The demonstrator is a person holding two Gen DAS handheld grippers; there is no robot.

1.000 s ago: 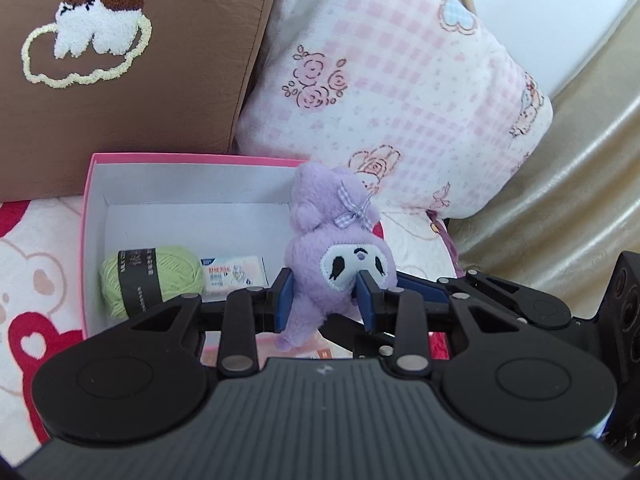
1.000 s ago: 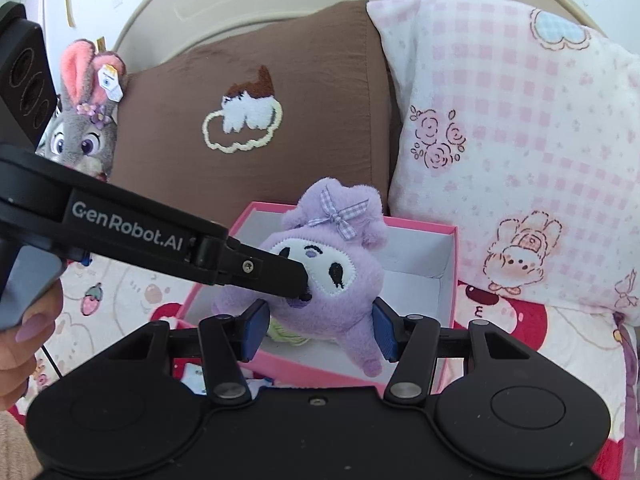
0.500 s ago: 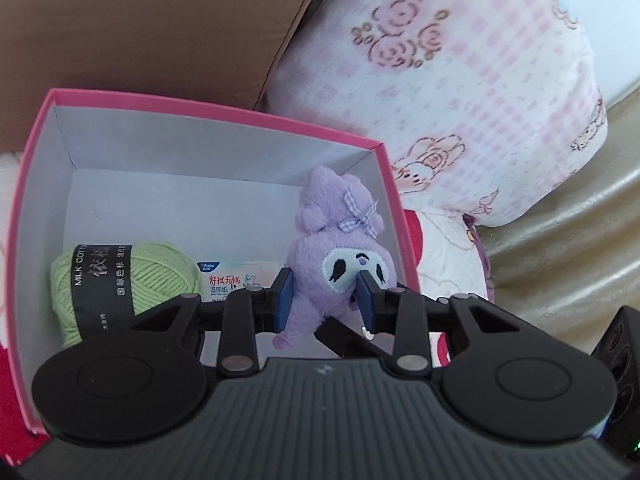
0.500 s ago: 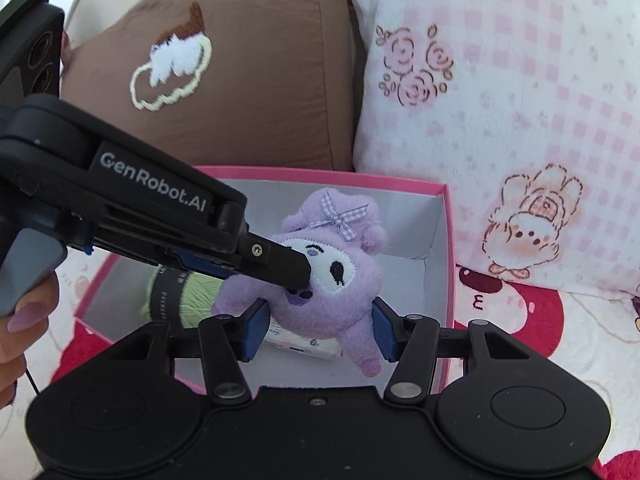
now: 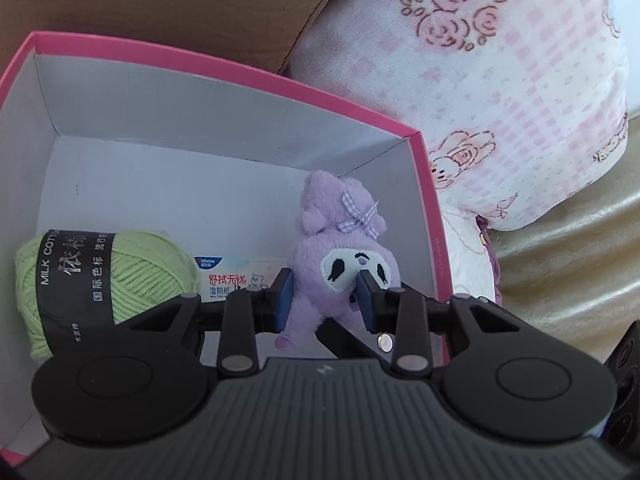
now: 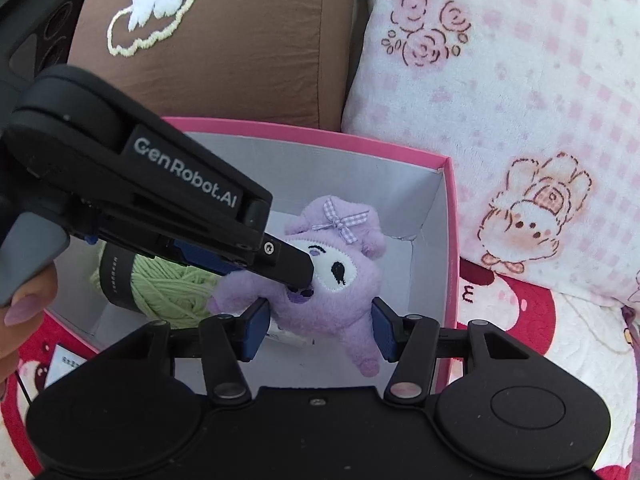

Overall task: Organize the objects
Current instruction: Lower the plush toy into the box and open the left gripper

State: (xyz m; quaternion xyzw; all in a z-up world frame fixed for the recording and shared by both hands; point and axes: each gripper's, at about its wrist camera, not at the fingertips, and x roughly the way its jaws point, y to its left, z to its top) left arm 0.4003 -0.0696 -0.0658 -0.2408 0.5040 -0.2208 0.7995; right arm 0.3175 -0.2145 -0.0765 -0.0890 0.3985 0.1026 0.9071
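While both grippers, left gripper (image 5: 326, 296) and right gripper (image 6: 320, 330), clamp the purple plush (image 5: 340, 264) inside the pink box (image 5: 224, 60), uneven release risks toppling it onto the green yarn (image 5: 132, 276).

My left gripper (image 5: 325, 300) is matte black: two round housings, a ribbed grey-black body and angular linkage bars pinned with silver rivets. Its fingers (image 5: 283, 300) carry blue pads. In the right wrist view its side reads "GenRobot.AI" in white, with a small screw near the tip and a grey handle. My right gripper (image 6: 318, 330) is built alike.
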